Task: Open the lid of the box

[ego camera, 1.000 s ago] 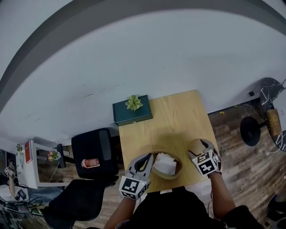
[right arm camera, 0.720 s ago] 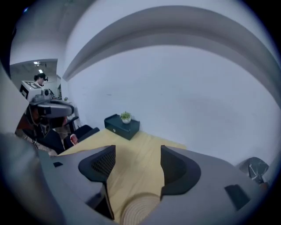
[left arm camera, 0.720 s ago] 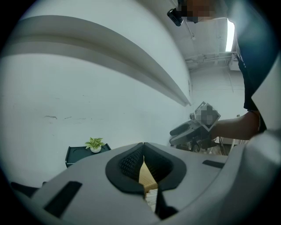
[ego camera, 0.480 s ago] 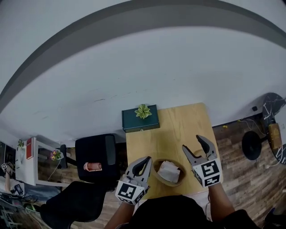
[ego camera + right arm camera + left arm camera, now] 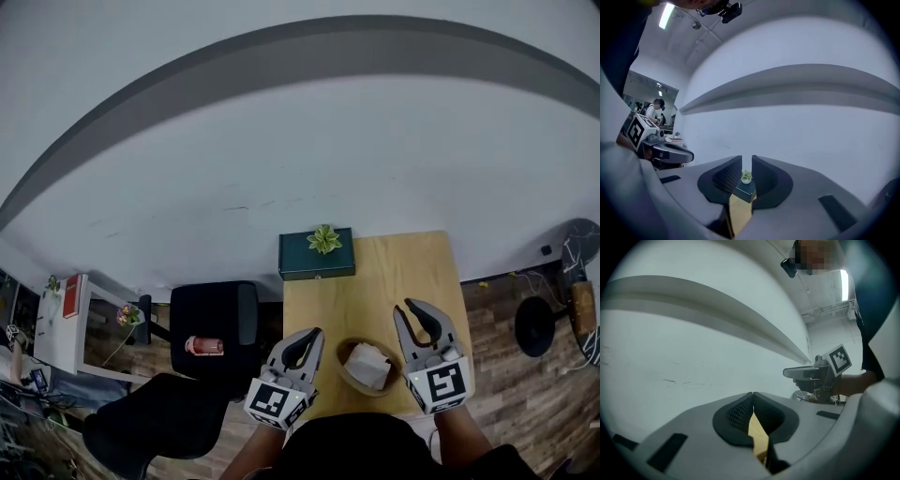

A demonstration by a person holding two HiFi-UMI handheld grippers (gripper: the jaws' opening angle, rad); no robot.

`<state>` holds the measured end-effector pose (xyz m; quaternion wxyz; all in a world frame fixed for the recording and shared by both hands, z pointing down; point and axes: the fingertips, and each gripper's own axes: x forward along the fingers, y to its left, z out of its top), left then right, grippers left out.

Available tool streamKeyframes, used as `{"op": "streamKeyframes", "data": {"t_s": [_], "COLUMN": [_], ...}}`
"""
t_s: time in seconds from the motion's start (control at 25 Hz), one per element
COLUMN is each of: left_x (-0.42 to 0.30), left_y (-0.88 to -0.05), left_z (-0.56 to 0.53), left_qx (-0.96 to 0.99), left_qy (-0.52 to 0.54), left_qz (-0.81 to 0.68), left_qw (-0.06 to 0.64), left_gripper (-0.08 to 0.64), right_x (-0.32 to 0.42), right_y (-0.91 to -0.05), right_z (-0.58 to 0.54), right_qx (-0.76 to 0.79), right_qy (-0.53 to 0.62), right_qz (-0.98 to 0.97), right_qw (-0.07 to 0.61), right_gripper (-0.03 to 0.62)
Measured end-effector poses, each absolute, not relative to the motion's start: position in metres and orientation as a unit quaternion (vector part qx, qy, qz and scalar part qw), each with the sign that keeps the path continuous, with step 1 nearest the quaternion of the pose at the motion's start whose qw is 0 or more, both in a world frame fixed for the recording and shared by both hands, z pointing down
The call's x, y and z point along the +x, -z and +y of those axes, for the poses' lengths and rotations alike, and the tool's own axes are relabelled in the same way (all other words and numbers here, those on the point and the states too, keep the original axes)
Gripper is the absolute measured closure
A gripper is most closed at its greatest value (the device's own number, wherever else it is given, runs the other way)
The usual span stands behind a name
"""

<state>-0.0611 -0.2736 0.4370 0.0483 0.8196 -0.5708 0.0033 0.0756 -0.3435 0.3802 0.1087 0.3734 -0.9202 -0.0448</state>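
A round brown box stands uncovered near the table's front edge, with white crumpled paper inside. I see no lid; it may be hidden under my right gripper. My left gripper hovers just left of the box, jaws shut and empty. My right gripper hangs above the table to the right of the box. Its jaws are closing, a narrow gap is left, and nothing is between them. A dark green gift box with a leafy green bow sits at the table's far left corner.
The small wooden table stands against a white wall. A black chair is at its left and a white shelf farther left. A black round base rests on the wood floor to the right.
My right gripper rose off a round brown lid at the table's right side, and its jaws went from wide to nearly together. The left gripper stayed beside the box.
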Motion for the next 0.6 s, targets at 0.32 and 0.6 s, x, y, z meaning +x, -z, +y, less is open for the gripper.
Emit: {"op": "streamKeyframes", "data": {"t_s": [0.32, 0.6], "left_x": [-0.071, -0.076], "left_y": [-0.437, -0.429], "left_z": [-0.266, -0.262], "left_qx": [0.819, 0.817], "left_qy": [-0.003, 0.005], "left_qz": [-0.573, -0.576], "left_qw": [0.043, 0.038], "left_gripper": [0.540, 0.540], "right_x": [0.061, 0.051], "right_y": [-0.365, -0.355], "right_z": [-0.331, -0.320], "right_qx": [0.368, 0.358], "right_qy": [0.080, 0.098], "right_qz": [-0.923, -0.926], "right_qw": [0.074, 0.066], "right_gripper": [0.573, 0.574]}}
